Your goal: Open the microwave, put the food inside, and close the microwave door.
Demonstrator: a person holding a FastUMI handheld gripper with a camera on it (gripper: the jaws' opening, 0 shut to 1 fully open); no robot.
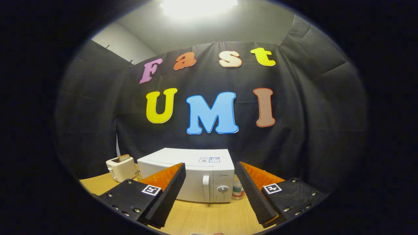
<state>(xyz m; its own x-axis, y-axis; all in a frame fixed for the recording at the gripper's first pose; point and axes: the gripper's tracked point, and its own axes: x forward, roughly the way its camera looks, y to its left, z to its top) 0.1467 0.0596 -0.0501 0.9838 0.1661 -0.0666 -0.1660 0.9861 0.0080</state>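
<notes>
While your gripper (210, 192) hangs over the wooden table (202, 217), its two fingers are spread wide apart and they hold nothing, so you are ready to reach for something. Straight ahead at twelve o'clock, beyond the fingers, sits the white microwave (192, 174), and its door is shut. You can see its tall handle (206, 188) near the right side of the door, with a round knob (222, 189) just beside it at three o'clock. My guess is that the fingers are open this wide so they can slip around that handle and pull. A small bottle (238, 190) stands on the table right next to the microwave, at about one o'clock from your fingers. Over at ten o'clock, close to the microwave's left side, is a little toaster (121, 167) with a slice of bread (123, 158) poking out of the top. That bread may be the food you need, but I cannot tell for sure. Nothing has gone into the microwave yet, so the door comes first. Move in slow and keep the fingers level with the handle, so they do not bump the knob or knock the bottle over
</notes>
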